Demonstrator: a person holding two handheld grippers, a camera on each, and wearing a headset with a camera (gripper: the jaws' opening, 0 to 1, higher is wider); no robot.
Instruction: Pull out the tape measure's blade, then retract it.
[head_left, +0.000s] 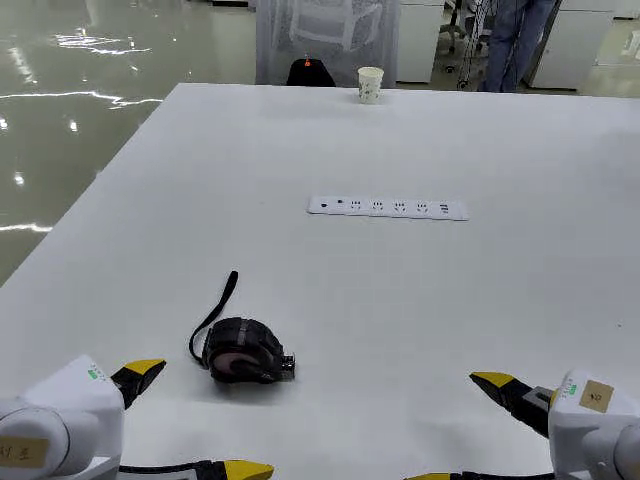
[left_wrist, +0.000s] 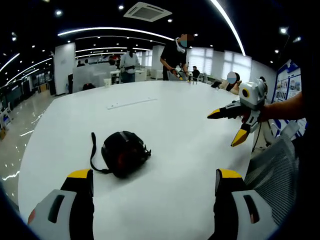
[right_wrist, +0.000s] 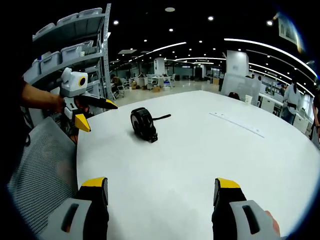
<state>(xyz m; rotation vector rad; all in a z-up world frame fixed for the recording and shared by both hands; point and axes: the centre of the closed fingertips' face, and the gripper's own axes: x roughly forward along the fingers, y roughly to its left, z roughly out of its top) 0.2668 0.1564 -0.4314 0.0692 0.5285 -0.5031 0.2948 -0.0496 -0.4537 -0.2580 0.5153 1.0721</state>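
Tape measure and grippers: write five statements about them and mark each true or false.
1. The tape measure lies on the table, in no gripper. True.
2. Its blade is pulled far out. False: only its black strap trails from it.
3. The left gripper is shut. False: its jaws stand wide apart.
4. The right gripper is open. True.
5. The power strip lies nearer the person than the tape measure. False: it lies beyond it.
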